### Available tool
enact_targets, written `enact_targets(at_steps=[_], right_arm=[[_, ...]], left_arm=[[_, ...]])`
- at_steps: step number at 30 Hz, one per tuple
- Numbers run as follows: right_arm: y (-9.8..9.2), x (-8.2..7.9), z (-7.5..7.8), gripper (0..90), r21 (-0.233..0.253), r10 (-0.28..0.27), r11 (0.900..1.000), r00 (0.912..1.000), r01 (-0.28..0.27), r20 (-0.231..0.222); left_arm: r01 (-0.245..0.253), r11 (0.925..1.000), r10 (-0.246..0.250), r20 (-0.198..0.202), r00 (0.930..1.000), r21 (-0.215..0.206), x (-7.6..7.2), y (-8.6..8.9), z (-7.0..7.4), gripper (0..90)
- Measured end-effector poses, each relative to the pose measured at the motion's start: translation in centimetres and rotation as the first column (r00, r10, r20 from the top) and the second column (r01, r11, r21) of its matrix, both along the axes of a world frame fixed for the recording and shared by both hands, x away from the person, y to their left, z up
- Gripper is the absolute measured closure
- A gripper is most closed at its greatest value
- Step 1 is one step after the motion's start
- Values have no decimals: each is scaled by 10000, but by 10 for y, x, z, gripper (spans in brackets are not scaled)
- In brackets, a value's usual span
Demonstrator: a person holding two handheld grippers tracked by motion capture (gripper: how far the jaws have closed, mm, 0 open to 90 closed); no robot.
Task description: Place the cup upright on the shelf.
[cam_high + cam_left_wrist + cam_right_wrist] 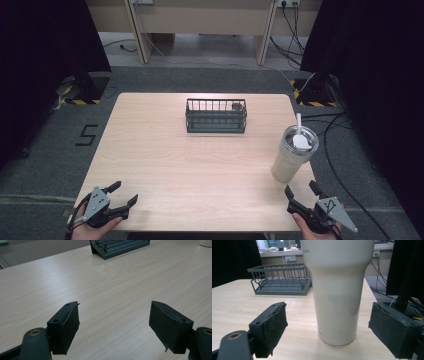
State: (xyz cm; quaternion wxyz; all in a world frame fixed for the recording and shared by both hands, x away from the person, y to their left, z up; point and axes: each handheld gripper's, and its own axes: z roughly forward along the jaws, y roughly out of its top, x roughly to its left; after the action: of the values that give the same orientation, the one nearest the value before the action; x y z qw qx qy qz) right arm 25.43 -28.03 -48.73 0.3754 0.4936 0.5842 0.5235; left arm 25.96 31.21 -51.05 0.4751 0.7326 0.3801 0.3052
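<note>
From the high view: left gripper (125, 194) sat at the table's (165, 165) seven o'clock corner, jaws spread wide, nothing between them; right gripper (301, 189) sat at the five o'clock corner, likewise released, aimed toward twelve o'clock at a cream tumbler (291, 159) with clear lid and white straw (298, 123), standing upright just beyond it at the four o'clock edge. Dark wire basket (216, 116) stood at twelve o'clock, well apart from both, with a small round object (236, 106) in its far right corner. From the left gripper view: jaws parted over bare wood, basket (120, 247) far off at twelve o'clock. From the right gripper view: tumbler (337, 290) stood upright between the spread jaws, touching neither; basket (280, 281) lay behind at ten o'clock.
</note>
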Motion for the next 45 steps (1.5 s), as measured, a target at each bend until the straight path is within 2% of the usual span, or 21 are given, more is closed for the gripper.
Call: enact_targets(at_steps=[5, 10, 13, 28, 38, 45], right_arm=[[0, 9, 1, 147, 160, 187, 9997, 9998, -187, -28], [-2, 23, -1, 148, 219, 24, 9998, 10000, -23, -35], [-3, 30, -2, 150, -98, 155, 9998, 9999, -154, 72], [-1, 57, -2, 148, -64, 155, 9999, 9999, -155, 33], [0, 72, -5, 148, -129, -36, 9999, 9999, 35, -128], [2, 82, -5, 121, -113, -94, 9999, 9998, 92, -188]], left_arm=[[59, 10000, -58, 25, 10000, -34, -1, 0, 0, 236], [11, 10000, -11, 110, 9999, -73, -2, 2, 2, 236], [3, 10000, -3, 100, 9999, -89, -2, 3, 2, 236], [37, 10000, -36, 44, 10000, -68, -1, 1, 1, 236], [32, 10000, -32, 22, 10000, -79, -1, 2, 1, 236], [19, 10000, -18, 34, 10000, -79, -1, 2, 1, 236]])
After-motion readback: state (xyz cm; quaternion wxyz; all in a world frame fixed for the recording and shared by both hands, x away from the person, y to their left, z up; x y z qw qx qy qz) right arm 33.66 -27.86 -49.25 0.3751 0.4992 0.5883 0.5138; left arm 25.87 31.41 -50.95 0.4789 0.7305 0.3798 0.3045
